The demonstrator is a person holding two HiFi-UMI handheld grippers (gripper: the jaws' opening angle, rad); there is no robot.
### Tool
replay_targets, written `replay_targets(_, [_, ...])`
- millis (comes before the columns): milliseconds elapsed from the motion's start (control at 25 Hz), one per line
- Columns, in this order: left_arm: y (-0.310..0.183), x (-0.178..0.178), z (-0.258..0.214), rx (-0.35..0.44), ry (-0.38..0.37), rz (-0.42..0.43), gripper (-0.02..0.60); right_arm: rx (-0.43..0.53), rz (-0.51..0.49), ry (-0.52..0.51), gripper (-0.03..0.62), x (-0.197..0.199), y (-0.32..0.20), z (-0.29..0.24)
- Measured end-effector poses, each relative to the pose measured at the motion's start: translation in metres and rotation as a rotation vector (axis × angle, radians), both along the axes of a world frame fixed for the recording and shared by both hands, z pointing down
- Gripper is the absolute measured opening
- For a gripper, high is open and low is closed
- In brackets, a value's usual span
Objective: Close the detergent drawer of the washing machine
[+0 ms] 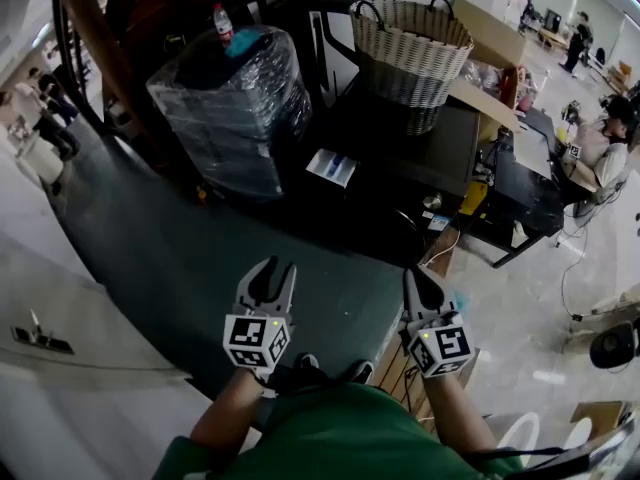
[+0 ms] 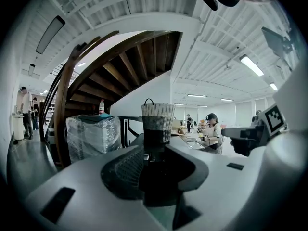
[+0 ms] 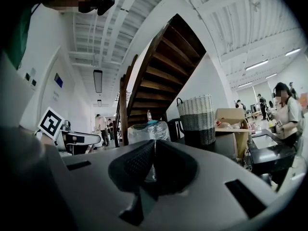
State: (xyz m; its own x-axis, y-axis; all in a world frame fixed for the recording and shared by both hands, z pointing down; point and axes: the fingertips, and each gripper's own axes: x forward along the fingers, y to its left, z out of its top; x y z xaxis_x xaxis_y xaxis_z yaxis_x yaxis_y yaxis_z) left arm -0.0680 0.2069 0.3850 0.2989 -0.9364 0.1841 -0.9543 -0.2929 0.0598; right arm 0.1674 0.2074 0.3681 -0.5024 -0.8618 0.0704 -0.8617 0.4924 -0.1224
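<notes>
The left black-jawed gripper (image 1: pixel 276 268) is held released, nothing between its parted jaws, and the right black-jawed gripper (image 1: pixel 413 272) is held clenched on nothing, both above the dark green floor mat (image 1: pixel 170 258) by its near edge, while the washing machine's detergent drawer cannot be made out.

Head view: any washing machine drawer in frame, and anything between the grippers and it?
No drawer or washing machine can be made out in any view. The left gripper is open, the right gripper shut, both empty over dark floor; ahead stand a plastic-wrapped box and a wicker basket.
</notes>
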Motion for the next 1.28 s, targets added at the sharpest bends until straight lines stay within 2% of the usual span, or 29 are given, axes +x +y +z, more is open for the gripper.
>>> replay_targets(280, [0.000, 0.006, 0.008, -0.024, -0.004, -0.040, 0.146, -0.025, -0.031, -0.017, 0.021, 0.011, -0.010, 0.007])
replay_targets(560, [-0.041, 0.002, 0.025, -0.047, 0.007, -0.039, 0.146, -0.045, -0.022, -0.012, 0.021, 0.009, -0.046, 0.014])
replay_targets(1040, [-0.163, -0.018, 0.044, -0.075, 0.034, 0.085, 0.146, -0.043, 0.057, 0.018, 0.021, -0.035, -0.154, 0.009])
replay_targets(1280, [-0.215, -0.033, 0.074, -0.121, 0.039, 0.174, 0.146, -0.060, 0.110, 0.037, 0.021, -0.060, -0.200, 0.014])
